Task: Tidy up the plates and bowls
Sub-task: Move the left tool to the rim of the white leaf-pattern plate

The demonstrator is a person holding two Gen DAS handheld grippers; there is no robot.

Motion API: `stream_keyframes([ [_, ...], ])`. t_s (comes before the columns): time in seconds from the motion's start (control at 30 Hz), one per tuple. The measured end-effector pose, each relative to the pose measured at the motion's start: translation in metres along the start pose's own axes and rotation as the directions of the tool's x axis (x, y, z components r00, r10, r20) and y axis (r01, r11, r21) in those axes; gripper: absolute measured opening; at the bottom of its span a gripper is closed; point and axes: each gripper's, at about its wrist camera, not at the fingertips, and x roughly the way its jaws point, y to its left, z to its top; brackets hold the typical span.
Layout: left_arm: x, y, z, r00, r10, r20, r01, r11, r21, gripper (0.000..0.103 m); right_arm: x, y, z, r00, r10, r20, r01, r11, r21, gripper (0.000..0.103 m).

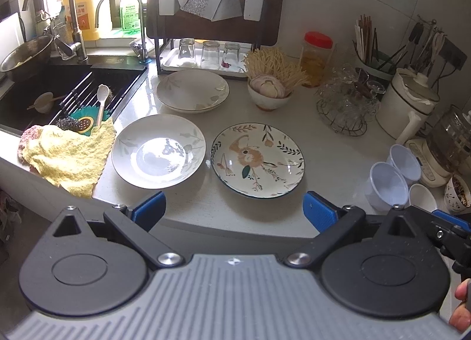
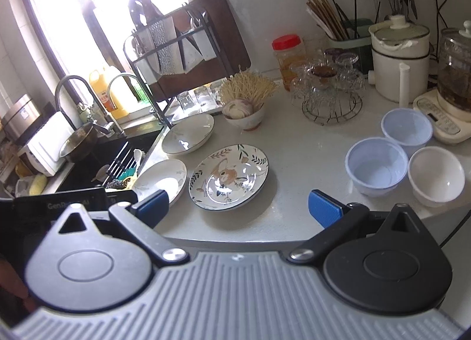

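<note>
Kitchen counter before sorting, read from left to right. At far left a sink (image 1: 73,86) is seen, with a yellow cloth (image 1: 70,157) draped over its edge and just beside the near white plate (image 1: 159,150). A second white plate (image 1: 192,89) is set behind it, and a floral plate (image 1: 257,160) lies to the right, close to the near white plate but apart from it. Further right, two pale blue bowls (image 2: 376,166) and a white bowl (image 2: 435,175) are grouped, rims nearly touching. The left gripper (image 1: 232,210) and right gripper (image 2: 238,207) are both held short of the counter edge, jaws spread wide, nothing grasped. Nothing is stacked yet. Risk is judged as follows: glazed rims could slide from a two-finger pinch; a plate lifted by one edge could tip and strike its neighbour; the cloth could be dragged along with the near white plate; the crowded glass stand (image 2: 329,95) behind could be knocked during a reach toward the bowls.
</note>
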Motion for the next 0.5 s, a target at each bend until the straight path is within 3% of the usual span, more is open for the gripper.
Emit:
stream_keyframes([
  [0.2, 0.031, 0.026, 0.024, 1.0, -0.014, 0.002, 0.013, 0.995, 0.104, 0.101, 0.03, 0.023, 0.009, 0.997, -0.075, 0.02, 0.074, 0.996, 0.047, 0.103],
  [0.5, 0.088, 0.084, 0.071, 0.994, -0.105, -0.032, 0.108, 0.983, 0.148, 0.101, 0.082, 0.062, 0.025, 0.989, -0.149, -0.009, 0.149, 0.984, 0.098, 0.103],
])
